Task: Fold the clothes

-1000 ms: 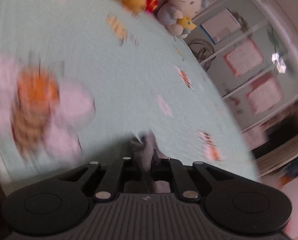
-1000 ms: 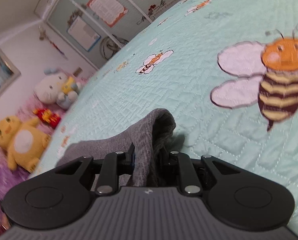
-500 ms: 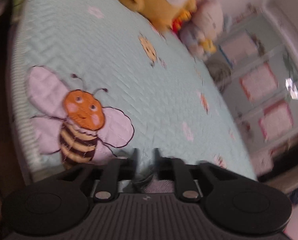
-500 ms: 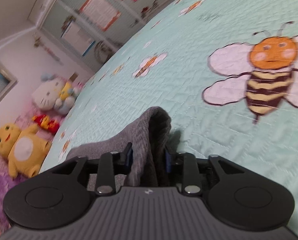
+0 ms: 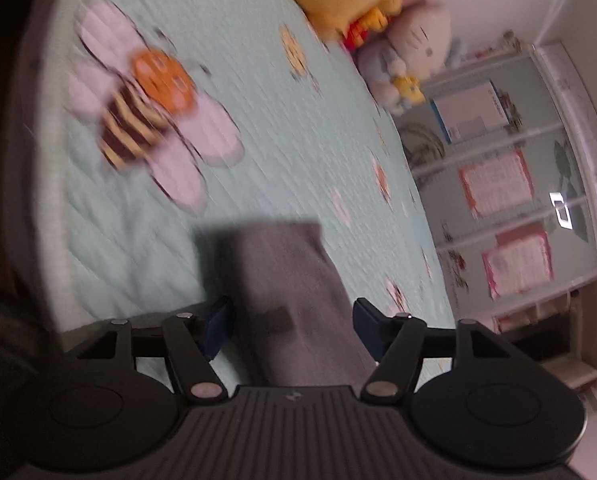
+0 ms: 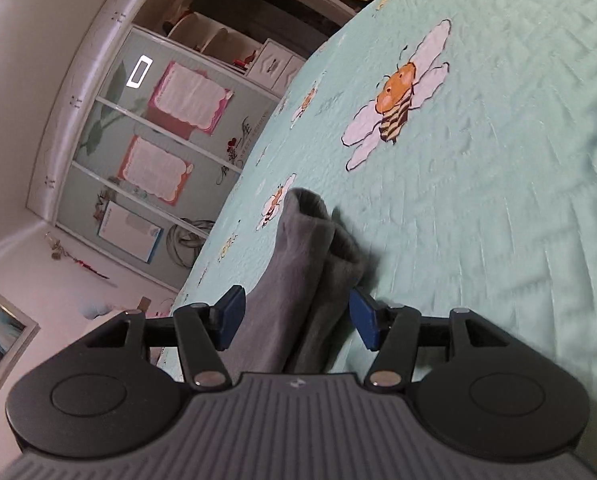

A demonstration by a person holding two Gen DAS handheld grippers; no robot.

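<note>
A grey garment [image 6: 298, 264] lies on the mint quilted bedspread [image 6: 498, 200], doubled over on itself in a narrow strip with a rounded fold along its top; its long axis runs straight away from both tools, out between the fingers; the right gripper [image 6: 294, 312] stands wide open with its blue pads either side of the cloth and clear of it, gripping nothing; the left gripper [image 5: 290, 324] is spread open as well, the same grey cloth [image 5: 286, 280] running up between its fingers to a squared-off far end; neither hand looks nearer, since the strip sits centred in both views; whether this is a fold just laid down or one about to be taken further, I cannot say; a big embroidered bee [image 6: 398, 100] sits beyond on the cover, well apart; plush toys [image 5: 378, 20] crowd the far edge near the wardrobe doors [image 6: 158, 128]; nothing lies on the quilt close around the cloth.
</note>
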